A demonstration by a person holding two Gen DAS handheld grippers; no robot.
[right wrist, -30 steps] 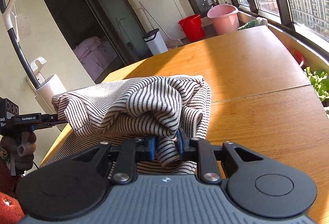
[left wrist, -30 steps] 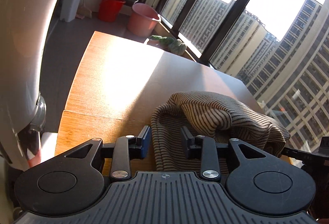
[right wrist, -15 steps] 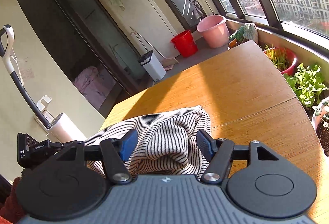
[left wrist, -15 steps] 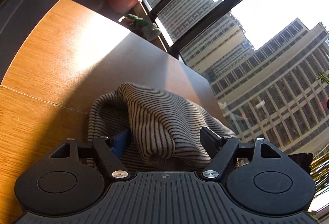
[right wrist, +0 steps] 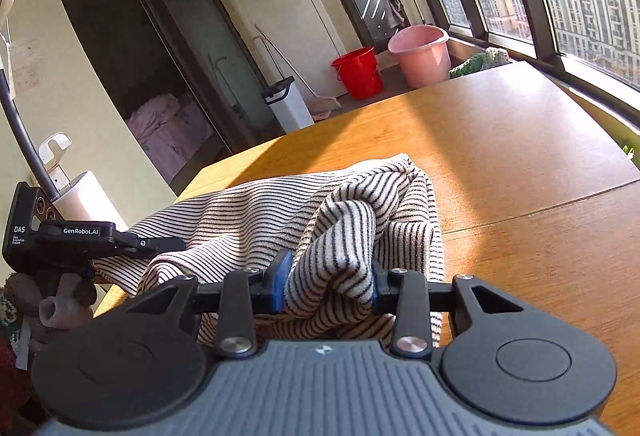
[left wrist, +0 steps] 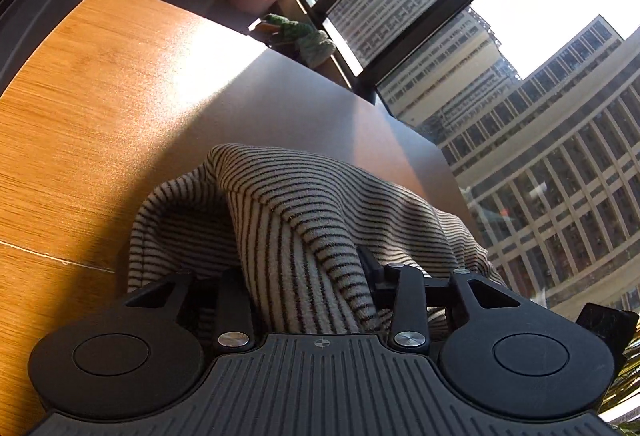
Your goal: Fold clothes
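A cream garment with thin black stripes (left wrist: 320,220) lies bunched on the wooden table (left wrist: 80,107). It also shows in the right wrist view (right wrist: 280,211). My left gripper (left wrist: 300,276) is shut on a thick fold of the garment, which fills the space between its jaws. My right gripper (right wrist: 328,276) is shut on another bunched fold at the garment's near right corner. The left gripper also shows in the right wrist view (right wrist: 132,242), at the garment's left edge.
The table (right wrist: 520,155) stretches far ahead and to the right, with a seam across it. Beyond its far end stand a pink bucket (right wrist: 420,55), a red bucket (right wrist: 358,71) and a white bin (right wrist: 286,103). Large windows (left wrist: 520,115) run along the right side.
Both grippers were open around the bunched garment half a second ago. Now both have closed on folds of it. The cloth is raised slightly between them.
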